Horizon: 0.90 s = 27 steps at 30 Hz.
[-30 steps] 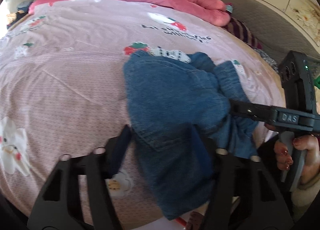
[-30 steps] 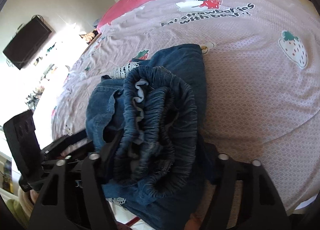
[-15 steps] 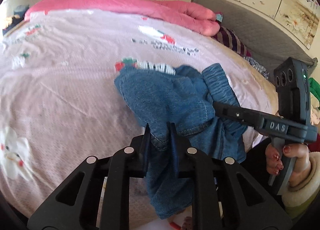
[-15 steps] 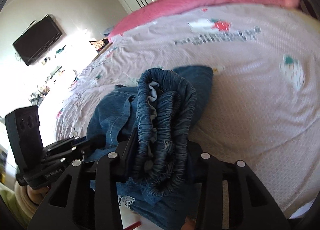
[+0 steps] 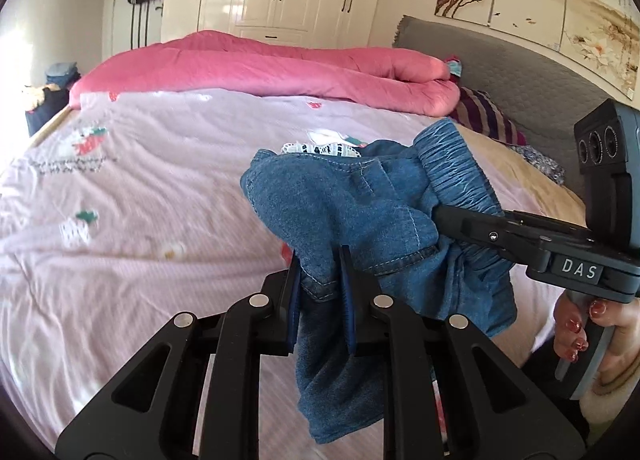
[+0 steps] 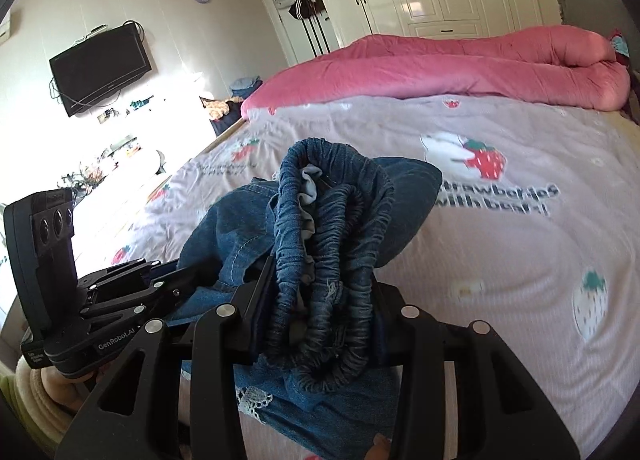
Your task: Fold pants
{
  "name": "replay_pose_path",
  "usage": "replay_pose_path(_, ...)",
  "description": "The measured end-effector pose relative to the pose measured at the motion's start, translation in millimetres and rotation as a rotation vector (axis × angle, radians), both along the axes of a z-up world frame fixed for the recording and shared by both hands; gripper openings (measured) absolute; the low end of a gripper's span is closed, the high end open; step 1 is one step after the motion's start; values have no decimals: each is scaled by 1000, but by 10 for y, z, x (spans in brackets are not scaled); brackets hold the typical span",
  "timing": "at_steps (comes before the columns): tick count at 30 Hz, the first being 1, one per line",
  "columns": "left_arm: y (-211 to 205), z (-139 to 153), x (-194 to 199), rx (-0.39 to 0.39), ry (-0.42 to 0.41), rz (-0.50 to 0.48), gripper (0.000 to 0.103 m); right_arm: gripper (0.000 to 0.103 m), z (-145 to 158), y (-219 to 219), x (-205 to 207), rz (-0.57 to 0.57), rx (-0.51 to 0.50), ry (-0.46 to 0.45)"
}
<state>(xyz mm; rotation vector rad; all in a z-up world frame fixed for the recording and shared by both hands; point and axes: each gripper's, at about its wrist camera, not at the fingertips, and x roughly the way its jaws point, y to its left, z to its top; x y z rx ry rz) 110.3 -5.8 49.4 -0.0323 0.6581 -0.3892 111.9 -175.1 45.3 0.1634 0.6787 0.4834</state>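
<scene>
the blue denim pants hang bunched at the centre of both frames, above the pink strawberry-print bed sheet. the left gripper has its jaws pinching a stitched hem; the right gripper has its jaws pinching the gathered elastic waistband. a rolled pink quilt lies across the upper frame.

My left gripper has its jaws pinched nearly together on a denim hem of the pants. My right gripper clamps the bunched elastic waistband, jaws held wider. My right hand wraps its handle, fingers curled round.
</scene>
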Motion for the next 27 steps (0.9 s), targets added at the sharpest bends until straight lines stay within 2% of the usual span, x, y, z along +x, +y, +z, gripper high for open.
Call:
replay_pose_path(10,-29,-189,398,41,14,21,10,38,-242,10,453,-40,-10,35)
replay_pose_path(14,-69,-338,469,51,52,30,10,38,-374,9,539,-52,-33,61)
replay_pose_path(20,-98,-560,538,92,129,46,10,40,-683,-45,677,-79,-13,197)
replay_pose_path(27,-137,-626,513,123,136,55,18,47,-894,-182,735,-136,43,305)
